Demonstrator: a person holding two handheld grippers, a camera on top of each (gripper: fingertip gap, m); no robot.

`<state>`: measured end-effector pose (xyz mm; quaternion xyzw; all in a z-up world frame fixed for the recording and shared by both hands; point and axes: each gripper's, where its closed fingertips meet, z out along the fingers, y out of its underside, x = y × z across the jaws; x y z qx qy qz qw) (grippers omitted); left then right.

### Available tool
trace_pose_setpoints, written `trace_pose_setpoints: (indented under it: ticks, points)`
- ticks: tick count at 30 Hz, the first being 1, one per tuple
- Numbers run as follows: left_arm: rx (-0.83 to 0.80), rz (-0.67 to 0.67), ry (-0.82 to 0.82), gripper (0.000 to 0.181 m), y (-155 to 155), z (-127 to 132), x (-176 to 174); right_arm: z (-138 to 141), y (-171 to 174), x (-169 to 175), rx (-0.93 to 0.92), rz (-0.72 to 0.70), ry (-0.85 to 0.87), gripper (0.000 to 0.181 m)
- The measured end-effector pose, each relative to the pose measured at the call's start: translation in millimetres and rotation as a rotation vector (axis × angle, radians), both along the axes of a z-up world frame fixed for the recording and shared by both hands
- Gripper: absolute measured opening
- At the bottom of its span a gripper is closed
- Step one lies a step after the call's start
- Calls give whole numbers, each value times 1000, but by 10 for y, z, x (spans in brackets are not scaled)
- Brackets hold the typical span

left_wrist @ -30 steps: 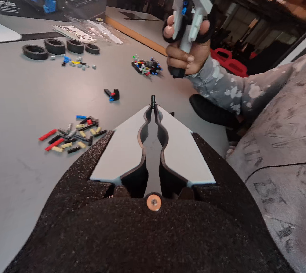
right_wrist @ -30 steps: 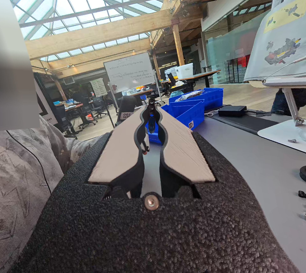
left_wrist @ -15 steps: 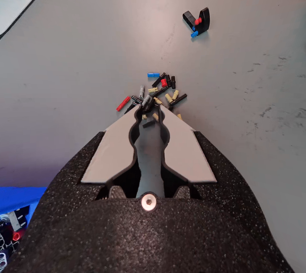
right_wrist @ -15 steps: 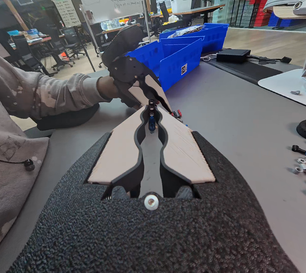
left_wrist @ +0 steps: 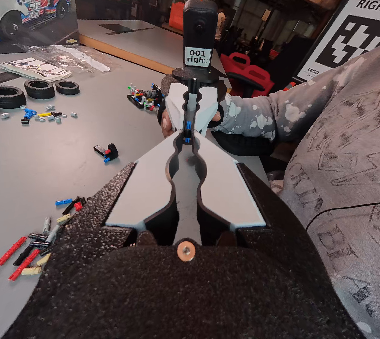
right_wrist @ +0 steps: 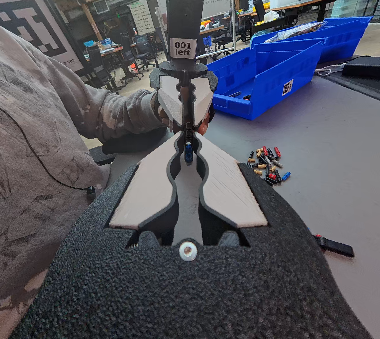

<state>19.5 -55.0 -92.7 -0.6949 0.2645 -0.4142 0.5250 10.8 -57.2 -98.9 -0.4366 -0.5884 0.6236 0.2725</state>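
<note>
My left gripper (left_wrist: pixel 187 134) is shut on a small black pin (right_wrist: pixel 188 128) and is held up above the grey table (left_wrist: pixel 82 133). My right gripper (right_wrist: pixel 188 136) is shut on a short black beam (right_wrist: pixel 188 140) with holes and a blue pin (right_wrist: pixel 188 154) in it. The two grippers point at each other, tip to tip, with the black pin at the beam's end. The right gripper (left_wrist: pixel 188 126) faces me in the left wrist view, and the left gripper (right_wrist: pixel 188 123) faces me in the right wrist view. A hand in a grey sleeve (left_wrist: pixel 257 115) holds each one.
A pile of small red, black, tan and blue pins (left_wrist: pixel 41 236) lies on the table, also in the right wrist view (right_wrist: pixel 267 164). Black tyres (left_wrist: pixel 39 88), a partly built assembly (left_wrist: pixel 144 98) and a small black part (left_wrist: pixel 107 151) lie farther off. Blue bins (right_wrist: pixel 267 82) stand behind. My two grippers' fingertips are within a few centimetres of each other.
The left gripper went down, open, over the pin pile and came back up shut on a black pin. The right gripper lowered from pointing upward and now meets it tip to tip.
</note>
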Motion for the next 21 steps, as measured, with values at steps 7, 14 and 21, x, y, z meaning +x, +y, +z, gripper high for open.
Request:
trace_pose_setpoints:
  ticks: [7, 14, 21]
  points:
    - [-9, -9, -29, 10, -27, 4, 30, -20, -75, -16, 52, 7, 0, 7]
    - [5, -2, -26, 7, -43, 23, 19, -1, -78, -30, 65, -8, 11, 7]
    - [38, -6, -47, 7, -98, 52, -3, 21, -108, -23, 122, -21, 60, 7]
